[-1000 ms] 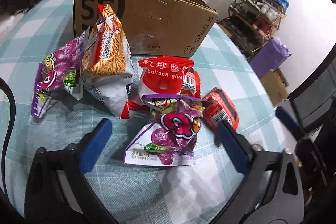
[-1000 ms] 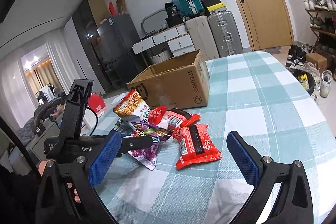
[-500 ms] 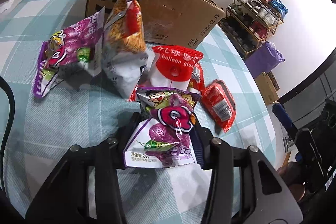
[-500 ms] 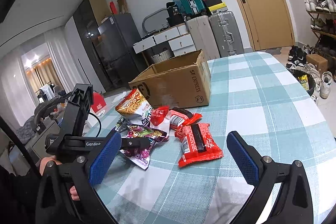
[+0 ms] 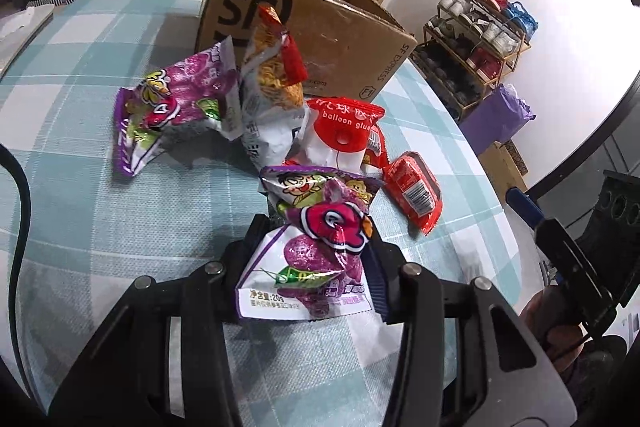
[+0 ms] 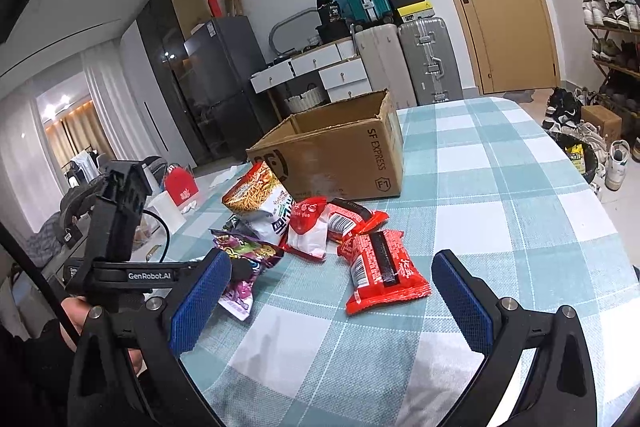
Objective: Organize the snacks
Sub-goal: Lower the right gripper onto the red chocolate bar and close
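The left gripper (image 5: 316, 259) has pushed in toward the pile, and its jaws have just been closing. Now they squeeze the near purple snack bag (image 5: 320, 247) from both sides. The bag sits low on the checked surface (image 5: 80, 207), at the front of the pile.

To do this step well, I think the person should lift the bag straight up first. The bag is soft and puffy, so a gentle, steady hold is best. Then it can go over the wall of the cardboard box (image 5: 320, 27), which stands open just behind the pile.

Other snacks are close. A white and red balloon glue pack (image 5: 340, 135) touches the top of the held bag and may get dragged along. A red wrapper (image 5: 414, 191) lies just beside it on the right. Farther back stand a noodle snack bag (image 5: 272, 79) and another purple bag (image 5: 172, 107).

The right gripper (image 6: 332, 303) hangs wide open over the surface, holding nothing. A red pack (image 6: 380, 271) lies between its fingers, untouched.
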`<state>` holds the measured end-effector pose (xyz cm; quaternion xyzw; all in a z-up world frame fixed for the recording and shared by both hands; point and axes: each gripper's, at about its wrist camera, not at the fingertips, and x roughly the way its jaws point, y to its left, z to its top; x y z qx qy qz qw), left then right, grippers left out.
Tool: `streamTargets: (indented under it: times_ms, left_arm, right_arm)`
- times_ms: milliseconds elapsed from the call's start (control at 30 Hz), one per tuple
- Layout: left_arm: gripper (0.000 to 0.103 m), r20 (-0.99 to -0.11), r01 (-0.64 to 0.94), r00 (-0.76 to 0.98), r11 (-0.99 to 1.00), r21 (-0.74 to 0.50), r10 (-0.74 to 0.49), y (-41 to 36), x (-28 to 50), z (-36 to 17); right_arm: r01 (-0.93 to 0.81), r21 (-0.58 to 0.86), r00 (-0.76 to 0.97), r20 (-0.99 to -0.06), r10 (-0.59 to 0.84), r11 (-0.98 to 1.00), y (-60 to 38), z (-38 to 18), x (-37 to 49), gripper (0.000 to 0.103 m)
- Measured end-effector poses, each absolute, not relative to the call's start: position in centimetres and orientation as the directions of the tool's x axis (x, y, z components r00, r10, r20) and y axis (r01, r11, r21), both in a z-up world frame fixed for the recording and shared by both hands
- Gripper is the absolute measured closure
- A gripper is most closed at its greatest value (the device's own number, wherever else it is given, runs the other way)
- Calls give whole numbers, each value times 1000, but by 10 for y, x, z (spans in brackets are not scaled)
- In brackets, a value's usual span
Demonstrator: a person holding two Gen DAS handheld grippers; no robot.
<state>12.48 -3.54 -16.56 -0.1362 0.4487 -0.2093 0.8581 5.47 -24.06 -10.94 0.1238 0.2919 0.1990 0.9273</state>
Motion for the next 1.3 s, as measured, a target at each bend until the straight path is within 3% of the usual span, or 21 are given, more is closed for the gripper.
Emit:
streamTargets:
  times_ms: [533, 833, 1067, 1167, 1300]
  left_arm:
    - [61, -682, 204, 578, 888, -411, -448, 15, 100, -142]
    - [61, -676, 161, 600, 893, -421, -427, 35, 95, -140]
    - [61, -689, 131, 595, 896, -424, -413, 42, 93, -146]
    - [61, -690, 125, 596, 896, -427, -412, 44, 92, -147]
    - [61, -695, 118, 595, 899, -422, -404, 44, 93, -148]
  right_arm:
    - [-247, 306, 730, -566, 384, 919, -241, -117, 65, 1]
    - [-228, 229, 632, -705, 322, 947, -232, -138, 99, 1]
    - [-265, 165, 580, -760, 294, 950, -215, -150, 126, 1]
    - [-271, 156, 566, -773, 288, 950, -209, -155, 134, 6]
    - [-274, 139, 520, -811, 269, 951, -201, -165, 144, 30]
